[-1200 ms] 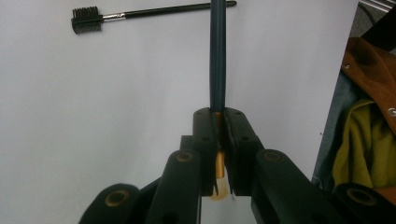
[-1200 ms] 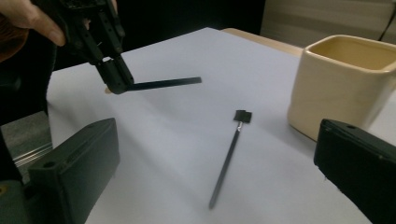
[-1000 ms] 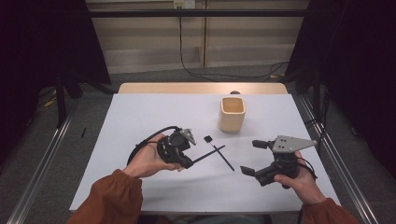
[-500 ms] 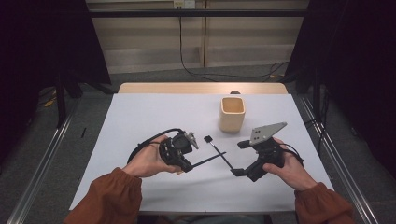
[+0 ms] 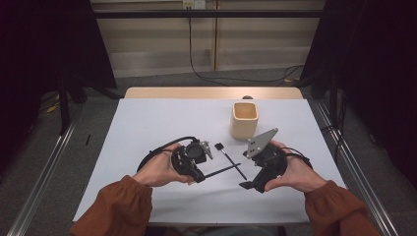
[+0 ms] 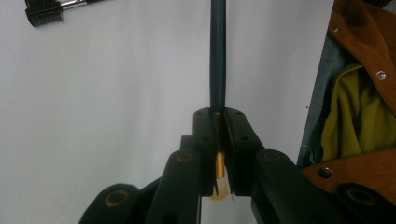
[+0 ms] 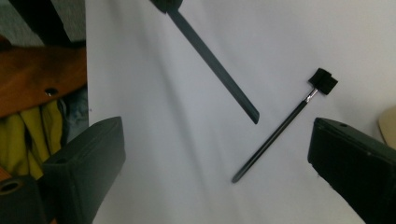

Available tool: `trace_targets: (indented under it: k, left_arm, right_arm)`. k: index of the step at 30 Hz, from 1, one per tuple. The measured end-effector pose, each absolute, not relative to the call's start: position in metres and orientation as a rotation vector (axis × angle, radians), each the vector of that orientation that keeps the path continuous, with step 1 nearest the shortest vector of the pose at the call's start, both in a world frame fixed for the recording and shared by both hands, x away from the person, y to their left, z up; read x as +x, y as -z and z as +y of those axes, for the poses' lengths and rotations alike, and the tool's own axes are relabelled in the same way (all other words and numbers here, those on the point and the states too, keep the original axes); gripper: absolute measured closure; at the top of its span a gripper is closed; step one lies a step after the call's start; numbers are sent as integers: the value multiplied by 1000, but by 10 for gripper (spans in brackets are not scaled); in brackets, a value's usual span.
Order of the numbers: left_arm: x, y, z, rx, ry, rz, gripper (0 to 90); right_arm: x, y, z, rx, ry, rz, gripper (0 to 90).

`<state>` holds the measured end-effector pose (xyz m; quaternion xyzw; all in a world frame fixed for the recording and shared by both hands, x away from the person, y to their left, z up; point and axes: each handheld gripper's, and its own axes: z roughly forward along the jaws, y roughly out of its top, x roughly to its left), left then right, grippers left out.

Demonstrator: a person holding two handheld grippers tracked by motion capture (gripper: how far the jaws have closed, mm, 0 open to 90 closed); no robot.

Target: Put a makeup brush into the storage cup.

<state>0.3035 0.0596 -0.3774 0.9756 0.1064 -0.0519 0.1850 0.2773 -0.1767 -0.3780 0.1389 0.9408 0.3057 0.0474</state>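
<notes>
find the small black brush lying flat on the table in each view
High view: the lying brush is mid-table, between the two grippers.
Left gripper view: its head sits in the top left corner.
Right gripper view: it lies at centre right, head uppermost.
Shared landmark: the dark stick in the left gripper.

High view overhead, facing forward — both tongs' cameras close above the shared white table [image 5: 147, 128].

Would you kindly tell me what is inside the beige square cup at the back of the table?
The beige cup shows a bare upper inner wall in the high view; nothing sticks out above its rim. Its bottom is hidden by the front wall, so small contents cannot be ruled out.
</notes>
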Motion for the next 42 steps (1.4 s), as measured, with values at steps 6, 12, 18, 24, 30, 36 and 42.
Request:
trace_targets:
  k: [6, 12, 18, 24, 30, 36, 42]
  left_arm:
    - [303, 379, 58, 2766, 131, 261, 842]
    - [301, 382, 56, 2783, 157, 253, 842]
    - [300, 384, 53, 2796, 150, 225, 841]
    - [298, 387, 49, 2790, 167, 229, 842]
    - [299, 387, 48, 2790, 173, 229, 841]
    - [299, 388, 48, 2779, 181, 205, 841]
    - [297, 392, 44, 2777, 184, 204, 842]
  right_arm:
    - [284, 380, -163, 342, -792, 3014, 216]
    - [291, 381, -157, 345, -689, 3090, 331]
    - [296, 384, -154, 332, -647, 3119, 459]
    - [300, 387, -151, 324, -597, 3137, 508]
    - [307, 388, -146, 295, -601, 3147, 603]
    - [307, 391, -141, 248, -604, 3146, 683]
    - [305, 392, -138, 200, -614, 3155, 750]
